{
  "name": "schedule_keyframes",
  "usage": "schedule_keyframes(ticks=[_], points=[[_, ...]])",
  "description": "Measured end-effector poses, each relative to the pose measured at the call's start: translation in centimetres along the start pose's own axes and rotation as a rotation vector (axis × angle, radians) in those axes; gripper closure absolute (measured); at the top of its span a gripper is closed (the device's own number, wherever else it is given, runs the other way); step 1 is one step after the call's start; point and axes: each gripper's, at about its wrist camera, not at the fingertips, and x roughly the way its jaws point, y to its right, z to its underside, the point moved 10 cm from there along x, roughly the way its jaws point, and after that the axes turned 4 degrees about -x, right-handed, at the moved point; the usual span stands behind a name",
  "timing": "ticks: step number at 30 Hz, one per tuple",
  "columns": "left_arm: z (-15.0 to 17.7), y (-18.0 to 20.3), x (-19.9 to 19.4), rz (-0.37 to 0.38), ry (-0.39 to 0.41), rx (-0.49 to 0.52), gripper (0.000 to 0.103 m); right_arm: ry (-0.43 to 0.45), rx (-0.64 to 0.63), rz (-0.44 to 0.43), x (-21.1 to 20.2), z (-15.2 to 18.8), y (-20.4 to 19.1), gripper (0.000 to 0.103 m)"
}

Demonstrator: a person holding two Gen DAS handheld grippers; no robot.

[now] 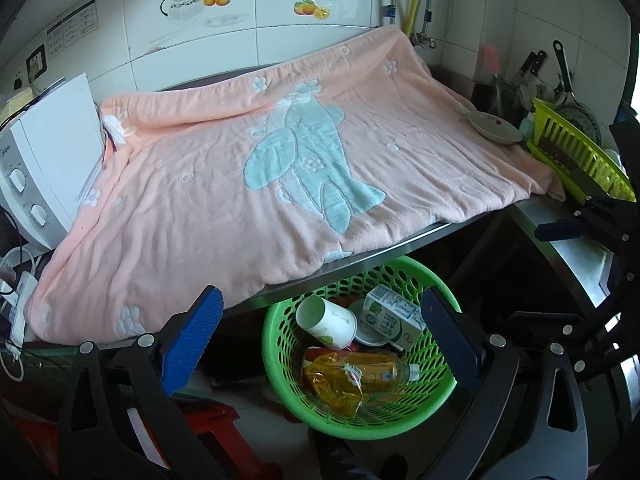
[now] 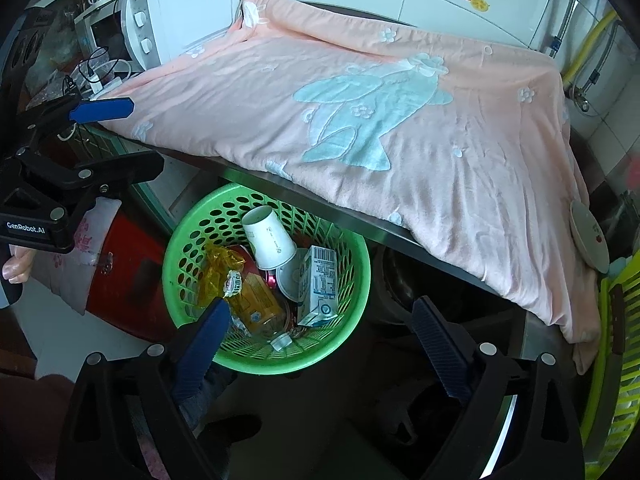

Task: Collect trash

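Note:
A green perforated basket point(image 1: 404, 414) point(image 2: 188, 240) stands on the floor below the counter edge. In it lie a white paper cup point(image 1: 326, 322) point(image 2: 270, 240), a milk carton point(image 1: 394, 316) point(image 2: 318, 284), a plastic bottle of yellow drink point(image 1: 372, 372) point(image 2: 256, 308), a yellow wrapper point(image 1: 328, 384) point(image 2: 218, 268) and a red can, mostly hidden. My left gripper point(image 1: 320, 336) is open and empty above the basket. My right gripper point(image 2: 320, 328) is open and empty above the basket. The left gripper's blue fingertip point(image 2: 102, 110) shows in the right wrist view.
A pink towel point(image 1: 260, 168) point(image 2: 360, 120) covers the steel counter. A white microwave point(image 1: 44, 160) point(image 2: 176, 16) stands at its left end. A small dish point(image 1: 494, 128) point(image 2: 590, 238) and a yellow-green rack point(image 1: 576, 152) point(image 2: 616, 360) sit at the right. A red stool point(image 1: 212, 420) stands on the floor.

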Motion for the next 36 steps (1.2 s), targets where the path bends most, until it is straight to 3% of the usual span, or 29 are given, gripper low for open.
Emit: schedule_keyframes(ticks=[16,36], points=[[-1.1,-2.3,-3.5,-0.095,0.095,-0.052,0.005,0.060,0.133,0.029,-1.9,0.2,1.4,0.012],[-3.3,-1.8,-6.9,-0.145,0.205,-0.052,0.005,0.156,0.286,0.083,-5.6,-0.1,3.8,0.010]])
